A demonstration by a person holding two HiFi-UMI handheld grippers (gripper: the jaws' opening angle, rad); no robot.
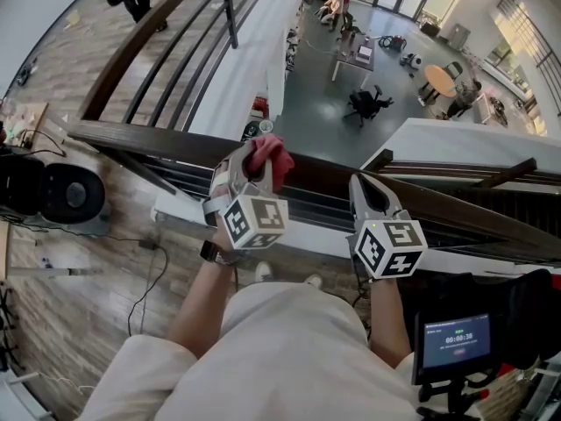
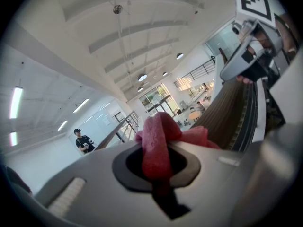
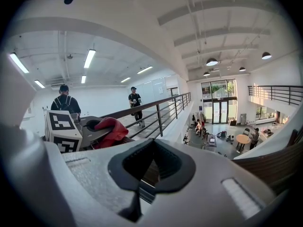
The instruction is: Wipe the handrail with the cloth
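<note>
Head view, left tool [image 1: 252, 160] clamped on red cloth [image 1: 272, 158] over handrail [image 1: 324, 176], right tool [image 1: 366, 191] closed, empty

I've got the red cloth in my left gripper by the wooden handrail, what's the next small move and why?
Probably lower the left gripper until the red cloth presses on the handrail. Its jaws are shut on the cloth, which sits bunched over the rail; firm contact isn't clear.
</note>
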